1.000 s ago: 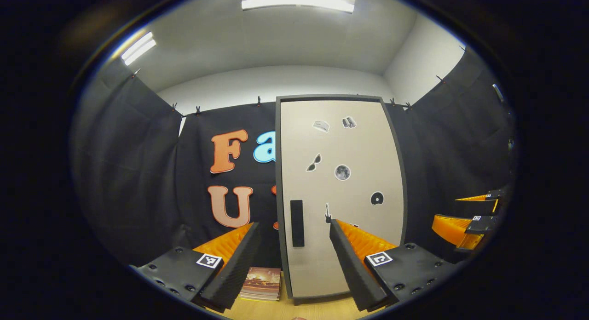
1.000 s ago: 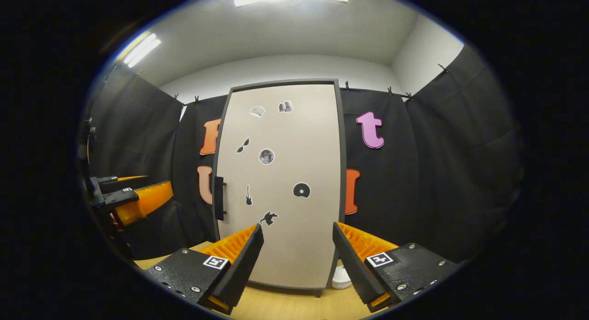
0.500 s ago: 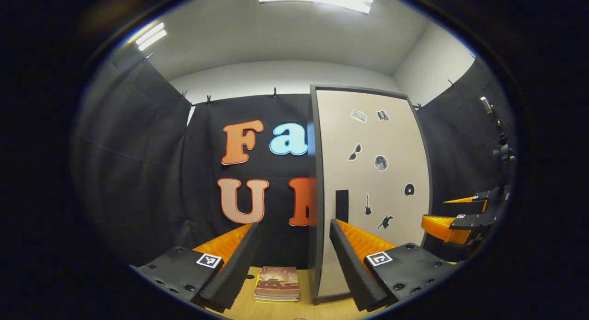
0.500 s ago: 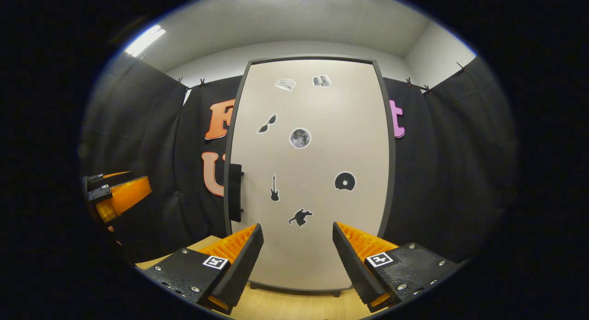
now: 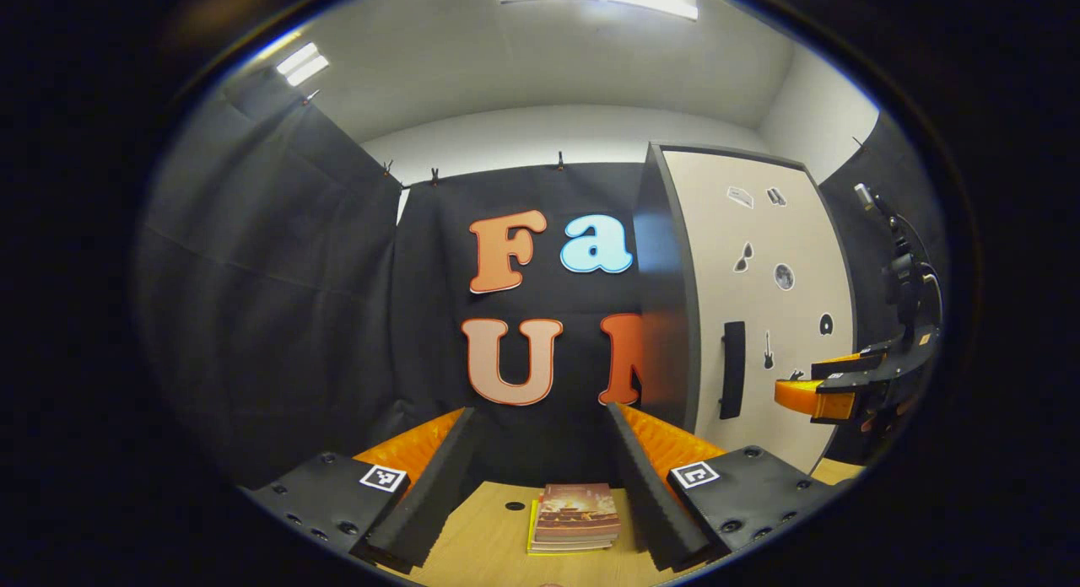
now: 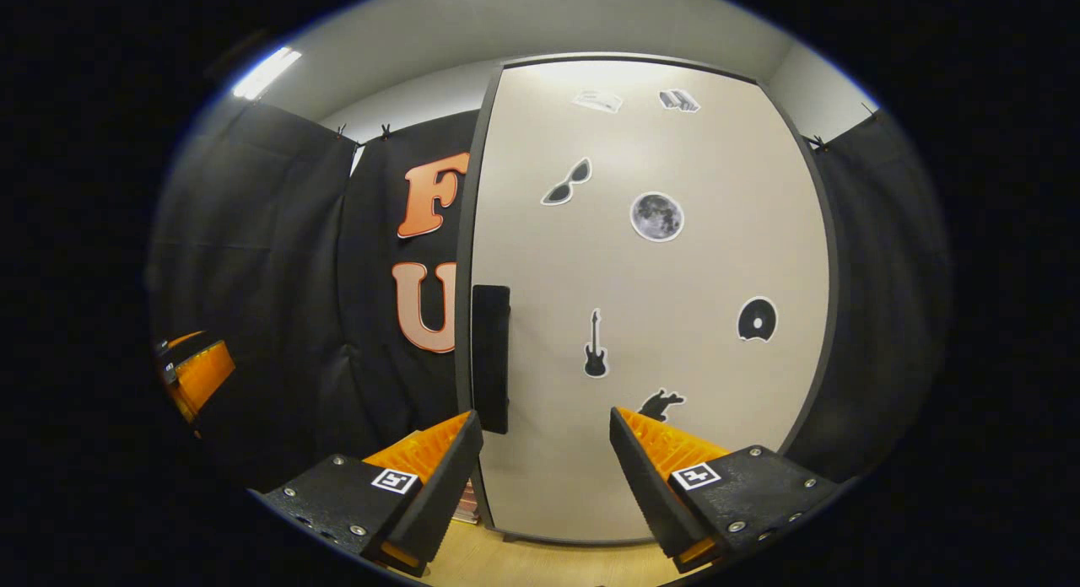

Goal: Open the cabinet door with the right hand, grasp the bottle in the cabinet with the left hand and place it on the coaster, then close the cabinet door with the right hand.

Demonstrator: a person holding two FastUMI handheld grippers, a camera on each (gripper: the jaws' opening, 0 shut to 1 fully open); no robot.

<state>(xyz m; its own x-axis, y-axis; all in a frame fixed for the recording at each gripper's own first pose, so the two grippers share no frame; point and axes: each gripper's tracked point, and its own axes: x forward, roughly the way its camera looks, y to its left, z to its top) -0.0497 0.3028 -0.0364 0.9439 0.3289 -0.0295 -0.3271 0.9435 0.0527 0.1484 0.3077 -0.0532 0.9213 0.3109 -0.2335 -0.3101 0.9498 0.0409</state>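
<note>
In the left gripper view, we see the left gripper (image 5: 540, 477) at the bottom with its two fingers spread wide apart and nothing held between them. Below and between them lies the light wooden tabletop (image 5: 489, 545), which carries a small dark hole (image 5: 515, 506) and, just to its right, a short stack of thin books with a reddish-brown cover (image 5: 576, 516); the right finger partly overlaps the stack's right edge. Further right stands the tall beige cabinet with a dark grey frame (image 5: 675, 300), seen obliquely so that its dark side panel faces us. Its flat beige door (image 5: 772, 317), dotted with small black-and-white stickers, lies flush in the frame, with the black vertical bar handle (image 5: 732, 369) near its left edge. At the far right the right gripper (image 5: 814, 385) hangs in front of the door, near the handle but apart from it.

In the right gripper view, we see the left gripper at the far left edge, then the handle on the door's left side. The right gripper's released fingers frame the lower door, gripping nothing. The door stands between both grippers and the cabinet's interior, so we cannot tell where the bottle sits.
</note>
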